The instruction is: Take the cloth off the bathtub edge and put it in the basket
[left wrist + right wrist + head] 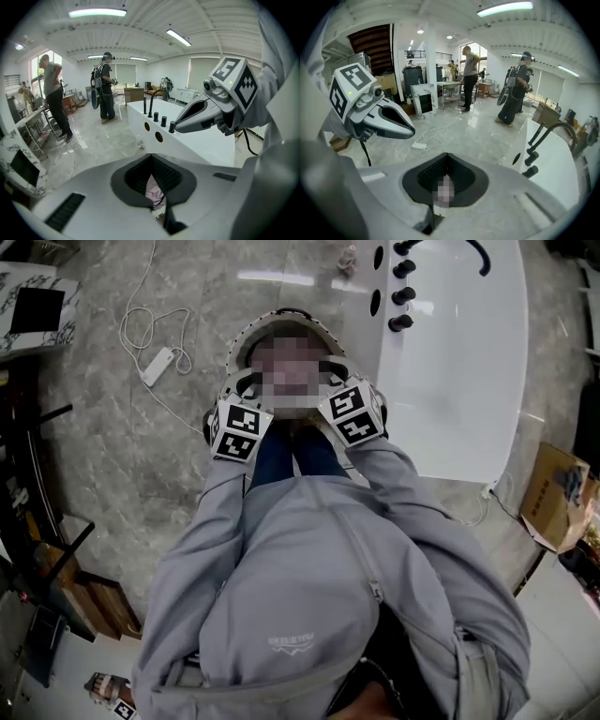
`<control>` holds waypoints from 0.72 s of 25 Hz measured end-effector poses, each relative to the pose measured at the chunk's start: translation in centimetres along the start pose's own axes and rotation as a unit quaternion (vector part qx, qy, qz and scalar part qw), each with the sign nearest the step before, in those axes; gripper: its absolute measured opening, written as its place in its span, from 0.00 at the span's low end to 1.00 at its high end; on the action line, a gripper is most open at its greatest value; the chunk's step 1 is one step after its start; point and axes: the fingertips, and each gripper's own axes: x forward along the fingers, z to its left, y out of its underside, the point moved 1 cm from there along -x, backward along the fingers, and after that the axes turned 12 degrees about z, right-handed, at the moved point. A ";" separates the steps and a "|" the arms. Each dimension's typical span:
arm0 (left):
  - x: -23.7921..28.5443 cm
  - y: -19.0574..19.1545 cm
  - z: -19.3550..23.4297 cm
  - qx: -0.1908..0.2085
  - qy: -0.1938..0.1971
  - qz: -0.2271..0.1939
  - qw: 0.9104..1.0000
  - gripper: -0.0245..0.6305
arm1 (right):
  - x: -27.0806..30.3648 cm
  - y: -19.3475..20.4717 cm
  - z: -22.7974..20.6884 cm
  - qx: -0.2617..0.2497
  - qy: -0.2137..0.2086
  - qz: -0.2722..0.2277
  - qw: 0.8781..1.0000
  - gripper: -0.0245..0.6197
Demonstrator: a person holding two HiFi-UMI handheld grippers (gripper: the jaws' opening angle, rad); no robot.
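I look down on a round basket point(279, 315) on the marble floor beside the white bathtub point(469, 381). My left gripper point(246, 390) and right gripper point(336, 371) hang close together over the basket's near side, both pointing down into it with their jaws shut. In the left gripper view a pale pink cloth point(153, 190) shows through the hollow behind the closed tips point(151, 157), lying below them, and the right gripper point(178, 125) juts in from the right. The right gripper view point(446, 157) has the same spot masked by a patch, with the left gripper point(410, 131) at its left.
Black tap knobs point(403, 296) line the tub's left rim. A white power strip with cable point(157, 365) lies on the floor at the left. A cardboard box point(558, 493) sits at the right, dark frames point(37, 474) at the left. Two people point(105, 86) stand farther off.
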 end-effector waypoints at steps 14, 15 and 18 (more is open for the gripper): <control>-13.5 -10.7 -0.9 -0.023 -0.045 -0.213 0.976 0.04 | -14.9 -7.5 -1.2 0.066 0.084 -0.188 0.976 0.05; -14.5 -11.5 -1.1 -0.031 -0.044 -0.230 0.972 0.04 | -16.3 -8.1 -1.1 0.069 0.092 -0.207 0.972 0.05; -17.4 -13.3 -1.4 -0.044 -0.050 -0.273 0.960 0.04 | -20.3 -9.6 -1.0 0.075 0.114 -0.259 0.956 0.05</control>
